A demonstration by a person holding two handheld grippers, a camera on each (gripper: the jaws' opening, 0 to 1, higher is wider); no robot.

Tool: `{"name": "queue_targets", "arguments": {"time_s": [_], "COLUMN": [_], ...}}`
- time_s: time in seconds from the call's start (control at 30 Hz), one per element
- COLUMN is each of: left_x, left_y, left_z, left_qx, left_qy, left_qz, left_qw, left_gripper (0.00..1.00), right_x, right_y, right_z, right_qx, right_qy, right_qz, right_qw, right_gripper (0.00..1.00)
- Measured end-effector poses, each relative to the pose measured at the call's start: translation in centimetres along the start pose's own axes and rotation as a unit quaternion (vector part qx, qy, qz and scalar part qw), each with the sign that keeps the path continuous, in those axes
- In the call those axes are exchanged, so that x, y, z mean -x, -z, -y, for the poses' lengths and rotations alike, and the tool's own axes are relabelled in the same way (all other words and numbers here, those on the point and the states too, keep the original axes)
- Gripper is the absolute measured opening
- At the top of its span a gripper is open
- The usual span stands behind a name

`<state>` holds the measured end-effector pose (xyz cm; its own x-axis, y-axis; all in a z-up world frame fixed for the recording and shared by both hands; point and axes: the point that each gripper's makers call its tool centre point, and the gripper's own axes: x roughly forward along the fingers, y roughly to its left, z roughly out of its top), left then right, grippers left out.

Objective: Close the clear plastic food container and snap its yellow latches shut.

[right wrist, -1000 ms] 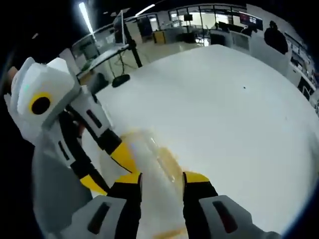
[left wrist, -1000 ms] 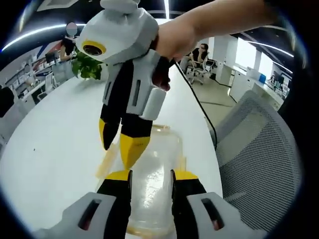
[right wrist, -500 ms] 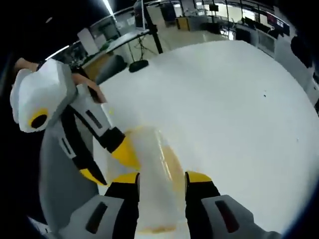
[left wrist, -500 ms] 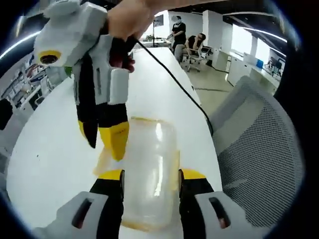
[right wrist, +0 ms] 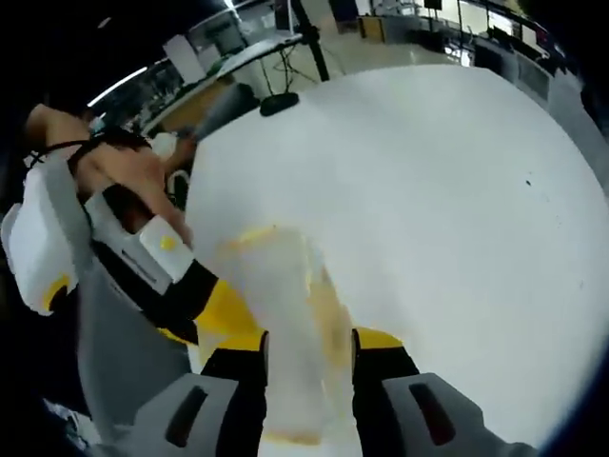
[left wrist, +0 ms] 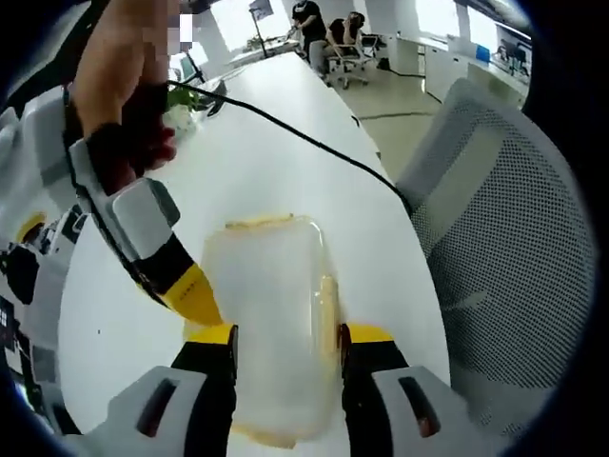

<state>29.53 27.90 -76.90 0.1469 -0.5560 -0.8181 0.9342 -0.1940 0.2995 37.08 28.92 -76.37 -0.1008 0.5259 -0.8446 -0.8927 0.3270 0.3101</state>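
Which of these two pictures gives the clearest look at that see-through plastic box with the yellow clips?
The left gripper view: the clear plastic food container lies sharp between that gripper's jaws, lid and yellow latch visible. The right gripper view shows it blurred.

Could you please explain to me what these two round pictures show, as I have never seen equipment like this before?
There is no robot here: a person holds a two-jaw tool in each hand, and a fisheye camera rides on each tool, which makes the pictures round. In the left gripper view, the left gripper rises from the bottom with its black, yellow-tipped jaws on either side of a clear plastic food container with yellow latches. It lies on a long white table, beside a grey mesh office chair. The tool entering from the left is the right gripper, held in the person's hand. In the right gripper view, the right gripper straddles the same container, blurred here, and the left gripper comes in from the left. Whether either actually squeezes the container, I cannot tell.
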Motion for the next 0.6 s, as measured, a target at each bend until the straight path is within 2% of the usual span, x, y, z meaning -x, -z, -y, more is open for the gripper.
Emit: {"name": "queue_targets", "arguments": {"time_s": [0.1, 0.2, 0.37, 0.6], "left_x": [0.02, -0.01, -0.16, -0.27], "left_y": [0.16, 0.15, 0.16, 0.19], "left_z": [-0.32, -0.28, -0.21, -0.19], "left_qx": [-0.002, -0.003, 0.007, 0.023], "left_qy": [-0.007, -0.01, -0.018, -0.029], "left_qz": [-0.006, -0.008, -0.012, -0.006], "left_qw": [1.0, 0.9999, 0.9997, 0.9993], "left_gripper": [0.43, 0.43, 0.43, 0.41], "right_x": [-0.52, -0.75, -0.86, -0.95], "right_y": [0.06, 0.0, 0.28, 0.35], "right_z": [0.17, 0.24, -0.01, -0.07], "right_qx": [0.013, 0.001, 0.01, 0.031], "right_qy": [-0.006, -0.02, -0.041, -0.045], "right_qz": [-0.013, -0.023, -0.053, -0.088], "right_qw": [0.9998, 0.9995, 0.9977, 0.9946], "right_gripper": [0.3, 0.3, 0.26, 0.23]}}
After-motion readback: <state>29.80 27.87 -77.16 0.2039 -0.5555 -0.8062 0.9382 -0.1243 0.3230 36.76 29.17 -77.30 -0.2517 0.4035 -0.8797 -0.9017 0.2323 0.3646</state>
